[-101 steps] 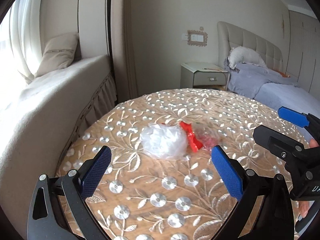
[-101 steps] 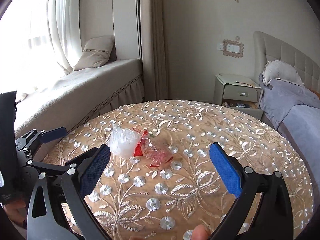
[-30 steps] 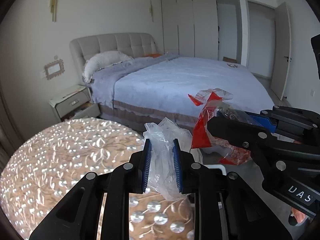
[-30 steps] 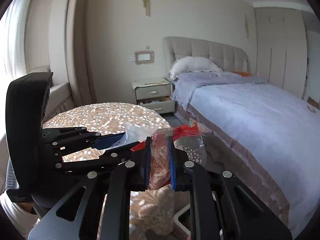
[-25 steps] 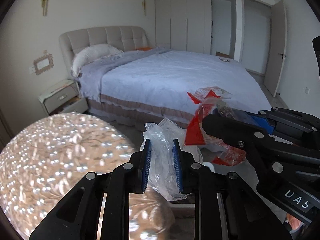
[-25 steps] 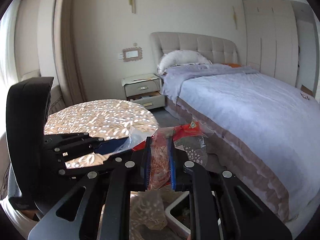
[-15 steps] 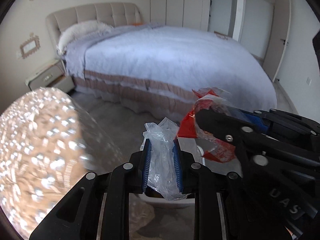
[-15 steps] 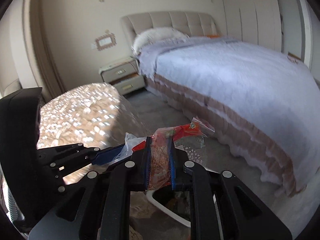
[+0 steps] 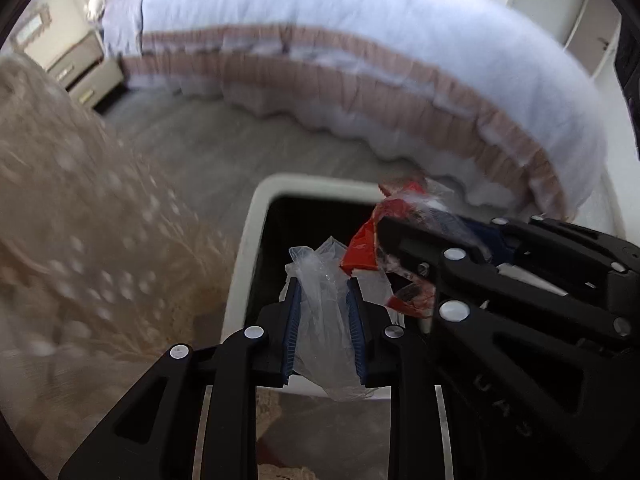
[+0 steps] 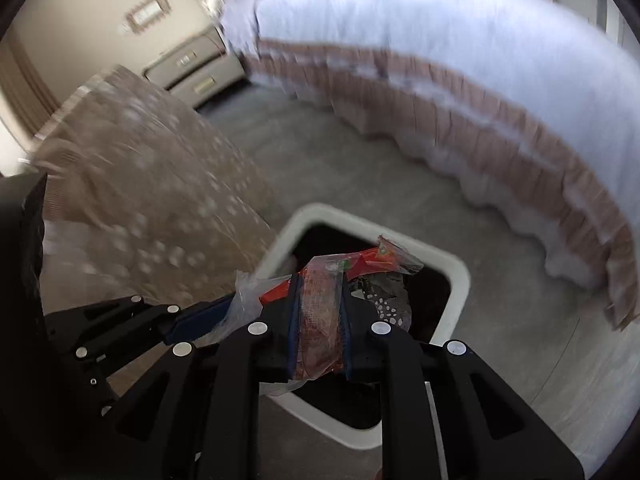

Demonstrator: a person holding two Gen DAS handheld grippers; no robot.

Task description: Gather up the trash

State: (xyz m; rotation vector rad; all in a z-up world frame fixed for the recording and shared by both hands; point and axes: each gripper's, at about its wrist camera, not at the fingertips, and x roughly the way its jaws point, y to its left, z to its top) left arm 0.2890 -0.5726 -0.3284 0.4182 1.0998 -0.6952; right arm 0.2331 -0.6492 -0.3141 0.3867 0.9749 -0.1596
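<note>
A white square trash bin [image 9: 244,264] with a dark inside stands on the floor right below both grippers. My left gripper [image 9: 322,280] is shut on a crumpled clear plastic bag [image 9: 324,320] and hangs over the bin's mouth. Beside it on the right, my right gripper [image 10: 318,276] grips a red and clear snack wrapper [image 10: 318,320]. Its jaws are opening, with the wrapper still pressed between the blue pads. The same wrapper [image 9: 364,248] pokes out past the right gripper's tips in the left wrist view. Some trash lies in the bin [image 10: 456,276] under the wrapper.
A round table with a beige embroidered cloth [image 9: 80,216] stands close on the bin's left. A bed with a pale blue cover and pink frill [image 10: 480,60] runs behind the bin. A nightstand [image 10: 192,68] sits at the far left. Grey floor [image 10: 340,168] lies between.
Both grippers have come down from table height and tipped toward the floor. The bin now fills the view below them. Each still has its piece of trash.
</note>
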